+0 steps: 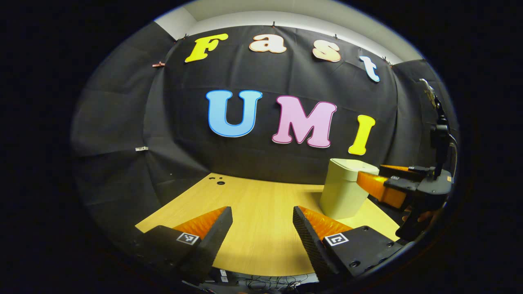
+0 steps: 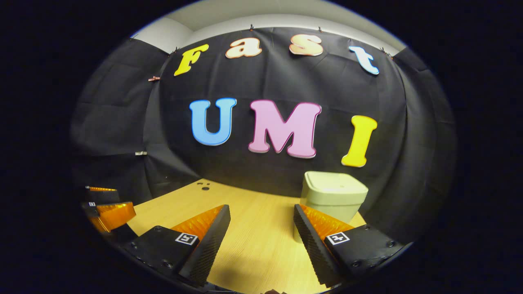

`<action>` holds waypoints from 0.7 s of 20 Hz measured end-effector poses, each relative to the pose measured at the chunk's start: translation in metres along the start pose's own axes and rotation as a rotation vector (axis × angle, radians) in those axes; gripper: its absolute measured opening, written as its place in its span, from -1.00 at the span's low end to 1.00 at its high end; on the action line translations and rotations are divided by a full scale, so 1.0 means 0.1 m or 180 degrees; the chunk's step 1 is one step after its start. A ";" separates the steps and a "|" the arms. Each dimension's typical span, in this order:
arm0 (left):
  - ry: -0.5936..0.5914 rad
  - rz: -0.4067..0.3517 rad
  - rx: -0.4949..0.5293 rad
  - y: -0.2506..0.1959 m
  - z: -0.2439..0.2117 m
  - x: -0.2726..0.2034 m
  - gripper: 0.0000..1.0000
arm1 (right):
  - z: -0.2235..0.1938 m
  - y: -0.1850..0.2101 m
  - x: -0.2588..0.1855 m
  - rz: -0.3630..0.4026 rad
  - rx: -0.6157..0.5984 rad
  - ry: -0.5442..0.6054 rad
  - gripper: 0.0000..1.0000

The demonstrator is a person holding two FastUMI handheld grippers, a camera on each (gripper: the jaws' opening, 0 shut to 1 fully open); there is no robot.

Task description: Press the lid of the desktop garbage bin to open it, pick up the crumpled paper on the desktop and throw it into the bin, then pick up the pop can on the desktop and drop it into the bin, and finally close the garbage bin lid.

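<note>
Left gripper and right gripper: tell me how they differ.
The right gripper hangs beside the bin at lid height; the left gripper sits lower, farther left. The right gripper's view sees the lid's top; the left gripper's mostly the bin's side. Both have open, empty jaws.

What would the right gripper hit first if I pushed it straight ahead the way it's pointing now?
Probably bare table: between the open right gripper fingers the way looks free up to the booth wall. The closed garbage bin stands just right of that line, behind the right-hand finger, which might clip it; depth is unclear.
</note>
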State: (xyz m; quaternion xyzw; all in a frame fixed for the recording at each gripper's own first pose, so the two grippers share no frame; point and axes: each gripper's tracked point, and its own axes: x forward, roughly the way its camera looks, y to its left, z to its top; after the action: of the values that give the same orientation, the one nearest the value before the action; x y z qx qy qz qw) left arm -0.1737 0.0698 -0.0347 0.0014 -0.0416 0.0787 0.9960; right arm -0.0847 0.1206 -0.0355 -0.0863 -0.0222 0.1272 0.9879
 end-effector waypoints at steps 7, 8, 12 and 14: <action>0.0092 0.0016 -0.0095 0.11 -0.14 -0.11 0.92 | -0.36 0.17 -0.10 0.0084 0.0025 0.0302 0.96; 0.0092 0.0009 -0.0084 0.11 -0.14 -0.12 0.92 | -0.37 0.19 -0.11 0.0106 -0.0003 0.0291 0.96; 0.0148 -0.0064 -0.0008 0.02 -0.22 -0.10 0.92 | -0.47 0.31 -0.17 0.0192 0.0001 0.0346 0.96; 0.0190 -0.0106 0.0027 -0.01 -0.25 -0.10 0.92 | -0.50 0.35 -0.20 0.0237 -0.0032 0.0373 0.96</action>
State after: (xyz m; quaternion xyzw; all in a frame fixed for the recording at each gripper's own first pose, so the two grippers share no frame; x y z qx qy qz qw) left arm -0.1811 0.0674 -0.0604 0.0040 -0.0114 0.0623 0.9980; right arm -0.1095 0.1403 -0.0917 -0.0992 0.0384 0.1585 0.9816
